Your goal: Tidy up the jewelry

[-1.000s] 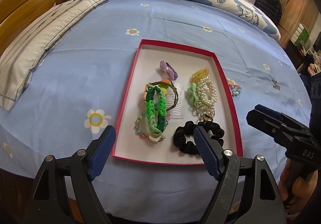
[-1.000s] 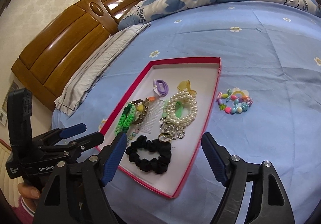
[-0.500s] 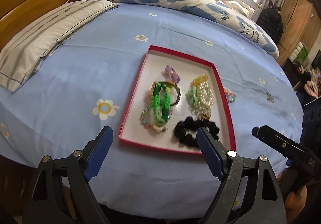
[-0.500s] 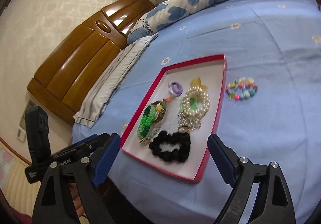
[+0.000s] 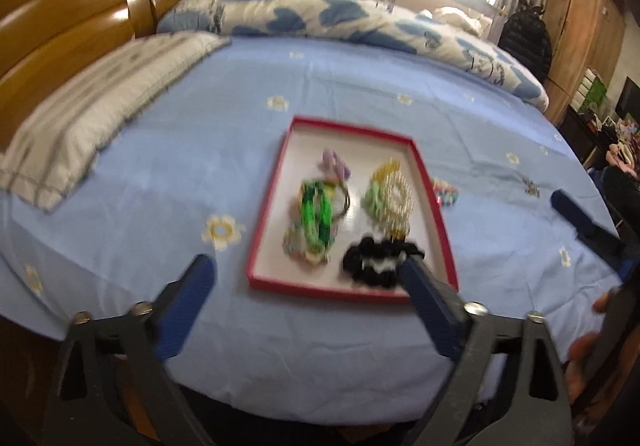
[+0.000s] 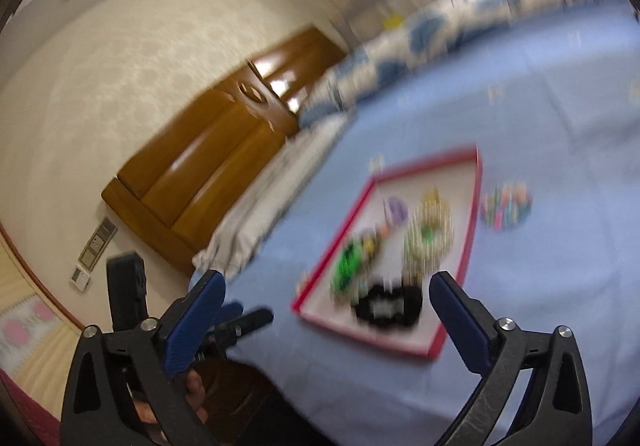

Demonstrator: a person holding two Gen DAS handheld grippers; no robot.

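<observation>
Left wrist view: both claws, left claw [image 5: 306, 288] and right claw [image 6: 328, 304], are seen opening, nothing between; beaded bracelet [image 5: 445, 193], outside tray [image 5: 267, 214], could be forgotten.

tray [image 6: 472, 246] jewelry smeared by blur, perhaps beads [image 6: 506, 206] beside it

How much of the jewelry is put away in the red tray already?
Most of it: the black scrunchie, pearl bracelet and green braided bracelet lie in the red tray. Both grippers' jaws are opening, holding nothing. The colourful bead bracelet remains outside on the bedsheet.
</observation>
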